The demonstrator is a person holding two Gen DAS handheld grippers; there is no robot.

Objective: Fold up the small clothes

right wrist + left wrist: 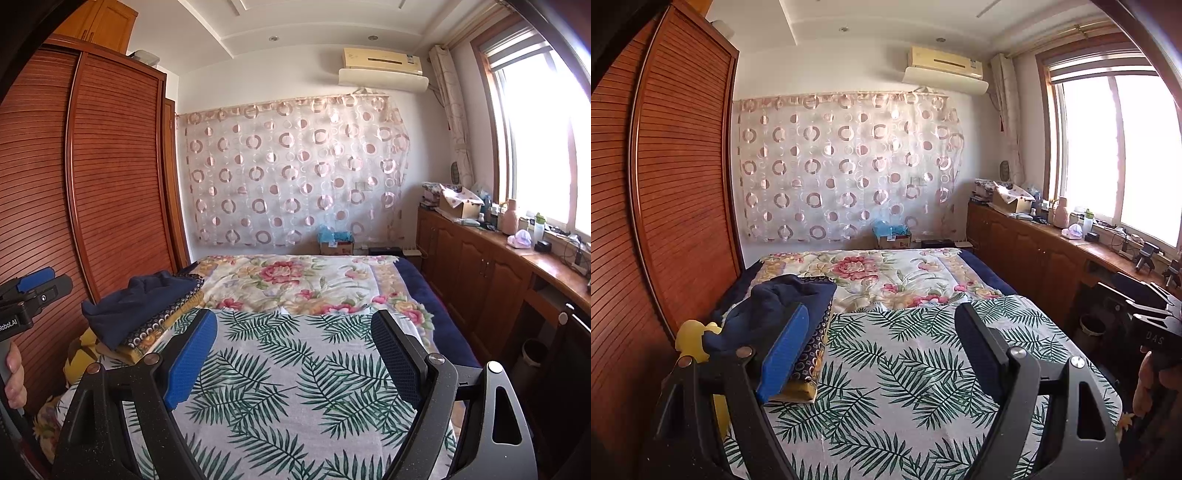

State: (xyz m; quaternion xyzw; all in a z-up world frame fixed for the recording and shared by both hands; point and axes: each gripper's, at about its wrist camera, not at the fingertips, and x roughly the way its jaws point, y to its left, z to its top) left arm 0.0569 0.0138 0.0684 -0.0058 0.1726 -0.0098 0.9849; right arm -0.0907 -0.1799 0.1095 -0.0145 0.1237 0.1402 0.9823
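You hold the left gripper (pixel 882 332) and right gripper (pixel 293 341) with jaws spread and empty over the leaf-print sheet (pixel 280 369), the dark blue clothes (pixel 142 299) stacked at ten o'clock.

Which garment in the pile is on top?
The plain navy garment, crumpled at the top of the pile. Beneath it lie a dark dotted cloth and a yellow one.

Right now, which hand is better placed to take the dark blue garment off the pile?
Probably the left. The left gripper hangs with its jaws open right beside the pile, the dark blue garment just behind its left finger. The right gripper, also open, sits over the leaf-print sheet, farther from the pile.
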